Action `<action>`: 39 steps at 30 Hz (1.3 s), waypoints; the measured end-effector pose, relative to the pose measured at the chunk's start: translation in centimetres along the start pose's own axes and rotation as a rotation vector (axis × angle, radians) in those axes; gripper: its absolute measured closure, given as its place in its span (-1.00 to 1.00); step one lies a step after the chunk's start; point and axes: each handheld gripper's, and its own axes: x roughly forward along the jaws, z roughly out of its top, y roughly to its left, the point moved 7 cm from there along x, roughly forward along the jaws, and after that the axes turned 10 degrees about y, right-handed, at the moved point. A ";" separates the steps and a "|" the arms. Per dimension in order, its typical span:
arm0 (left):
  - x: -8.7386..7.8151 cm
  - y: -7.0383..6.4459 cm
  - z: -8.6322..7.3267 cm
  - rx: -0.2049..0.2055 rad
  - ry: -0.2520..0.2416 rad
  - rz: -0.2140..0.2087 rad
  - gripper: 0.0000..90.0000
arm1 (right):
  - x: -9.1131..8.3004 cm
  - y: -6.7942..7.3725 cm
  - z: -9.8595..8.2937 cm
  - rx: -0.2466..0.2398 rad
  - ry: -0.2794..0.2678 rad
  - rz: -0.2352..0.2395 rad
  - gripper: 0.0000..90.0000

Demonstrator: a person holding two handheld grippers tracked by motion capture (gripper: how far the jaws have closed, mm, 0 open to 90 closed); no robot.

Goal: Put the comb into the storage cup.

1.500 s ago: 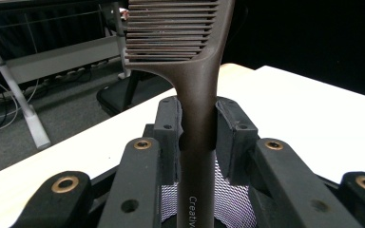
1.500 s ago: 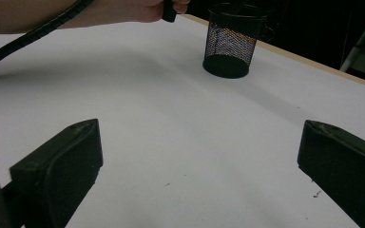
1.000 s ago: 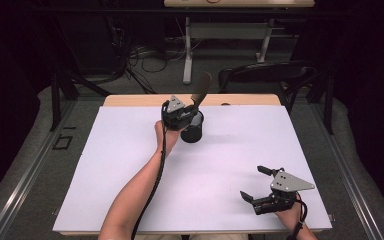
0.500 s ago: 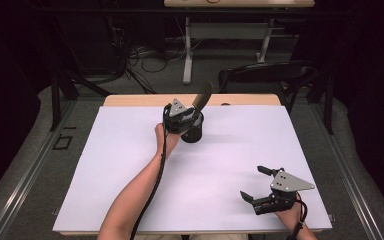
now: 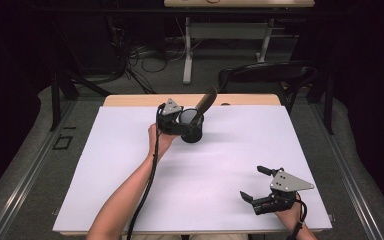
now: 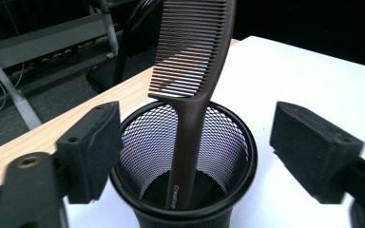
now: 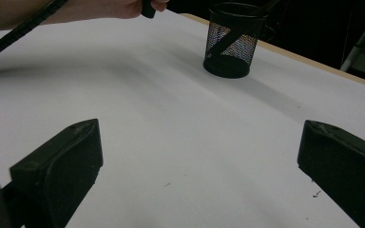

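Comb [image 6: 190, 95]: it stands handle-down in the black mesh cup [image 6: 185, 166], teeth end leaning out over the cup's rim on the far side from me, and nothing grips it. My left gripper [image 6: 192, 152] has its jaws spread wide, one on each side of the cup and clear of both cup and comb; in the high view the left gripper [image 5: 176, 122] sits just beside the cup [image 5: 192, 129] on my near-left side of it. Change over the last second: the comb [image 5: 203, 106] has tipped a little further toward the far right of the cup, and my left hand has eased back slightly from the cup, jaws parted. I read that as the release done, comb dropped in and settled against the rim. Cup itself has not shifted; it stands near the far edge of the white table [image 5: 130, 180]. My right gripper [image 5: 260, 187] rests well apart from the cup, toward my near right, jaws spread, nothing between them; it has not moved. From the right gripper view the cup [image 7: 231, 40] is upright. Placement looks complete; what is left is to draw the left gripper clear without nudging the cup.
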 end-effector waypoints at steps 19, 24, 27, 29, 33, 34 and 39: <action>-3.2 -0.9 -0.8 0.065 0.100 0.003 -0.97 | 0.1 0.0 0.0 -0.003 0.003 0.002 -0.98; -3.6 -0.9 -1.1 0.067 0.114 0.005 -0.99 | 0.1 0.0 0.0 -0.002 0.002 0.003 -0.98; -4.0 -1.0 -1.2 0.066 0.120 0.005 -0.99 | 0.1 0.0 0.0 -0.002 0.002 0.003 -0.98; -4.2 -1.0 -1.3 0.067 0.128 0.004 -0.99 | 0.1 0.0 0.0 -0.001 0.002 0.004 -0.98; -4.7 -1.1 -1.6 0.067 0.146 0.003 -0.99 | 0.1 0.0 0.0 -0.002 0.002 0.002 -0.98; -4.8 -1.1 -1.7 0.063 0.147 -0.002 -0.99 | 0.1 0.0 0.0 -0.002 0.003 0.003 -0.98; -5.3 -1.2 -2.4 0.065 0.168 -0.003 -1.00 | 0.2 0.0 0.0 0.000 0.005 0.005 -0.98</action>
